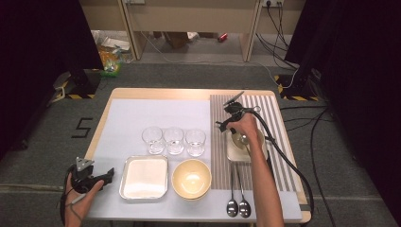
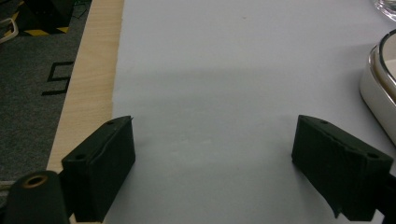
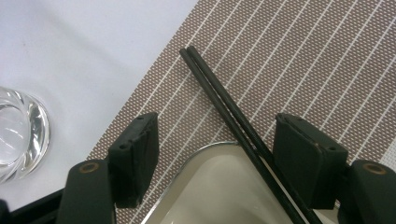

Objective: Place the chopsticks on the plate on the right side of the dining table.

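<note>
— Where were the chopsticks [image 3: 233, 116]?
— Across the dish [image 3: 219, 186] rim on the striped mat [image 3: 303, 60], between the right gripper's [image 3: 215, 154] parted jaws, nearer one pad; no grip was visible.
— The left gripper [image 2: 212, 154]?
— Jaws wide apart over the white mat [image 2: 233, 70], empty.

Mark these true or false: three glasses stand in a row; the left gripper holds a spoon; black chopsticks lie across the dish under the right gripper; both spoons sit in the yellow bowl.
1. Three glasses stand in a row: true.
2. The left gripper holds a spoon: false, its jaws are open over bare mat.
3. Black chopsticks lie across the dish under the right gripper: true.
4. Both spoons sit in the yellow bowl: false, they lie on the striped mat.
</note>
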Available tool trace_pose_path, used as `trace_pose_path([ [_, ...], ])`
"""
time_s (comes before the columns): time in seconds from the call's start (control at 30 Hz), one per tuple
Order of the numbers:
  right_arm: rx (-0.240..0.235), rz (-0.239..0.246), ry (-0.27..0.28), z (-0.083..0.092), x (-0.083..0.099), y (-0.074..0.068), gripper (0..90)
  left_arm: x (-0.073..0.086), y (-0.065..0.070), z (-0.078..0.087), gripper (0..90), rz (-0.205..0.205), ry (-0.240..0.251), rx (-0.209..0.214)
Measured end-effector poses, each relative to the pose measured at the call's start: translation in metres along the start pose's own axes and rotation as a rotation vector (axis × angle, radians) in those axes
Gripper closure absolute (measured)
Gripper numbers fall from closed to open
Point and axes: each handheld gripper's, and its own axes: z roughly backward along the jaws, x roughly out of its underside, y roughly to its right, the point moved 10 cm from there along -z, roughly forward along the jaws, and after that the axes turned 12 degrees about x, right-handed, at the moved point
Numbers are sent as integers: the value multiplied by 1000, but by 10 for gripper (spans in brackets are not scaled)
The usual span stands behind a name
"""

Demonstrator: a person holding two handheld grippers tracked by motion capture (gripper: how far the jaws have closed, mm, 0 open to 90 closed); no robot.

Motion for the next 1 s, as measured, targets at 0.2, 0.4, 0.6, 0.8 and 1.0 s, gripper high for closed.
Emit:
trace_pose_path([
  [0.2,-7,19,3,-1,0,-5,331,0,0,0,123,0,0,0],
  [0.4,-13,33,14,0,0,-9,334,0,0,0,123,0,0,0],
  [0.6,-15,48,20,1,1,-14,334,0,0,0,123,2,0,0],
  [0.8,-19,63,20,1,2,-19,332,0,0,0,124,1,1,0],
  [1.0,-25,77,16,3,4,-23,332,0,0,0,124,2,0,-1],
])
